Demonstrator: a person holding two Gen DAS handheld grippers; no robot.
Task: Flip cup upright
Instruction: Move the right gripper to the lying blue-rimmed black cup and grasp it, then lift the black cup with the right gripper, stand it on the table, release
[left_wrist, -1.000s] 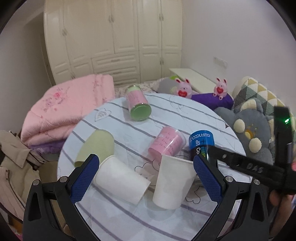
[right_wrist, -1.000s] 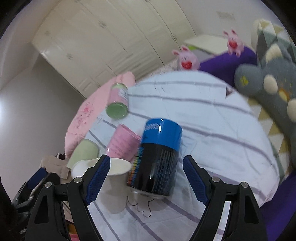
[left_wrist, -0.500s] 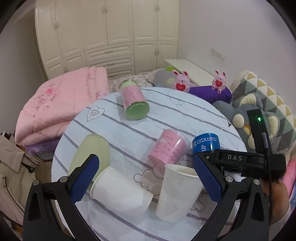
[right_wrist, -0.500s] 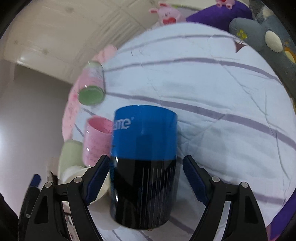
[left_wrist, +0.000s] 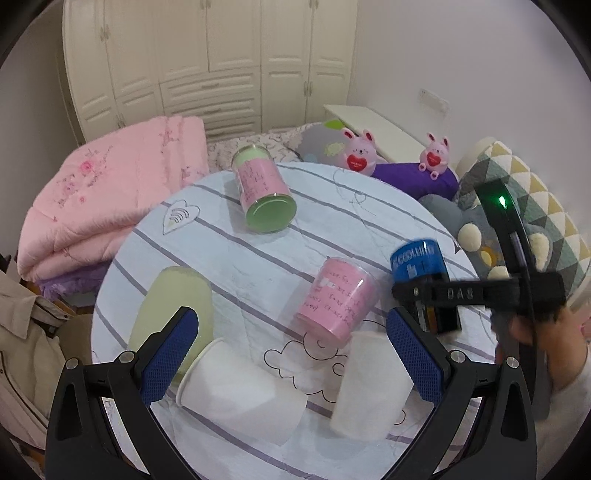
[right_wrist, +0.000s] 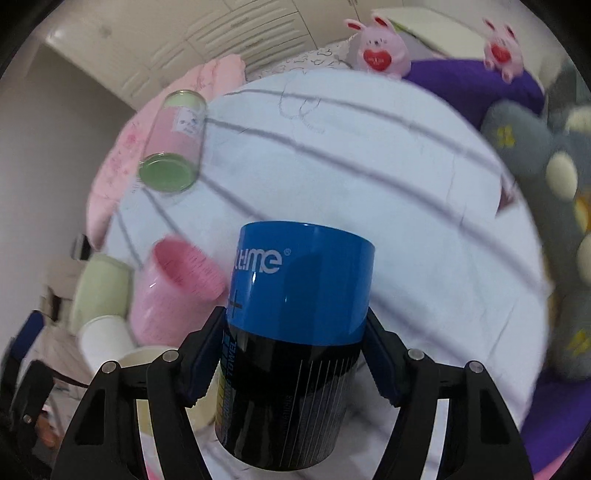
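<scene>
my right gripper (right_wrist: 295, 354) is clamped on the blue and black cup (right_wrist: 295, 325), blue pads pressing its sides at 9 and 3 o'clock, blue band pointing away from the camera. from the left wrist view that cup (left_wrist: 421, 273) sits at about 3 o'clock on the round table (left_wrist: 332, 206), tilted, partly hidden by the right gripper's black bar.

my left gripper (left_wrist: 291, 349) hangs with its jaws wide apart and nothing between the pads. below it, at 6 o'clock, a white paper cup (left_wrist: 240, 395) lies on its side, and a second white paper cup (left_wrist: 369, 387) stands just beside it toward 5 o'clock. a pink cup (left_wrist: 338, 299) lies tipped near the table's middle, close to the blue one. a pale green cup (left_wrist: 173, 306) lies at 8 o'clock, and a pink jar with a green lid (left_wrist: 264, 195) lies at 12 o'clock.
</scene>
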